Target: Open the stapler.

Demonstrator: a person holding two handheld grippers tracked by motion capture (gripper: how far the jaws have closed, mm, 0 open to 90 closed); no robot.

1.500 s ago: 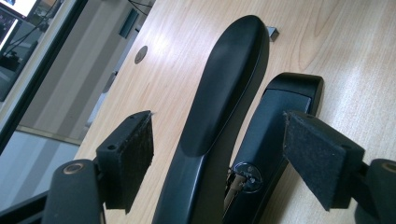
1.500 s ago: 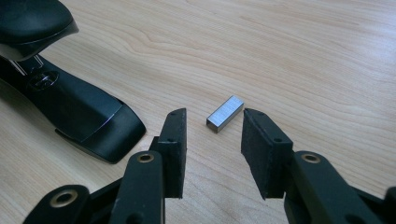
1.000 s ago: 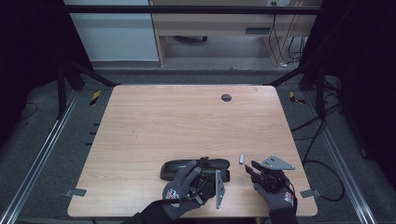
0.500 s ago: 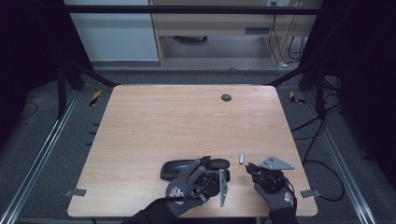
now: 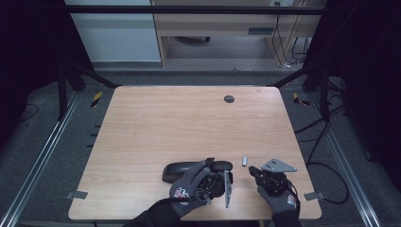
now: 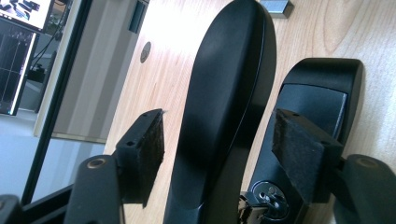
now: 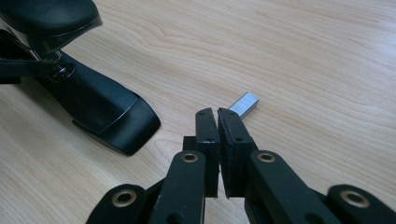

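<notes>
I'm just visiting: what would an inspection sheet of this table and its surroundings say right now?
Surface: wooden table, round grommet.
Job's things: black stapler opened; staple strip lying on the table.
Clutter: nothing seen.
Grippers: left gripper jaws have just been closing around the stapler's top arm, pads not pressing; right gripper has just closed, nothing between its jaws, just short of the strip.
Cables: black cables on the floor.
Surroundings: dark frame, cabinet behind.

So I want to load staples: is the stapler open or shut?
Open: the stapler's top arm is lifted clear of its base, seen in both gripper views.
</notes>
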